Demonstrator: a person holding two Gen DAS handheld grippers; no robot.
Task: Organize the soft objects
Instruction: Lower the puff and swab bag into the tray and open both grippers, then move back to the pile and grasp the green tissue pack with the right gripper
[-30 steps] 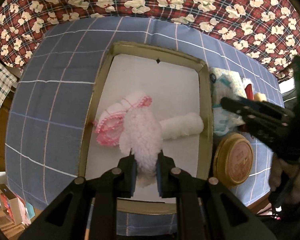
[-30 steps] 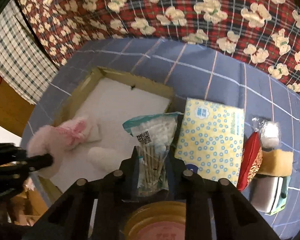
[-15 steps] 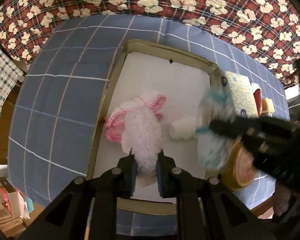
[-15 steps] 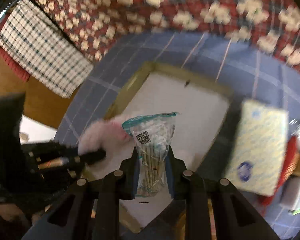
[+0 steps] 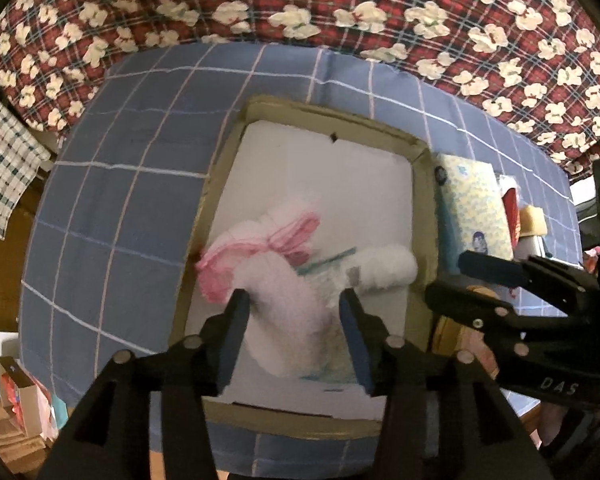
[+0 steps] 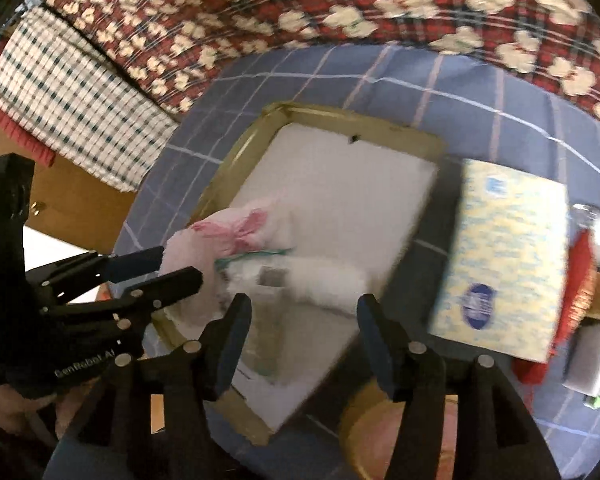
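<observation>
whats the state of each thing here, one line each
left gripper: jaws opening, pads clear of the plush toy between them
right gripper: jaws opening, cotton swab bag below, not gripped
plush toy: lying in the tray, blurred
cotton swab bag: in the tray, blurred
white roll: lying on its side in the tray
tray: open, on the blue cloth
tissue pack: flat beside the tray

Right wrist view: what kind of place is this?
Probably a home room: blue checked tablecloth, red plaid flowered fabric behind it, yellow dotted tissue pack beside a shallow gold-rimmed tray.
</observation>
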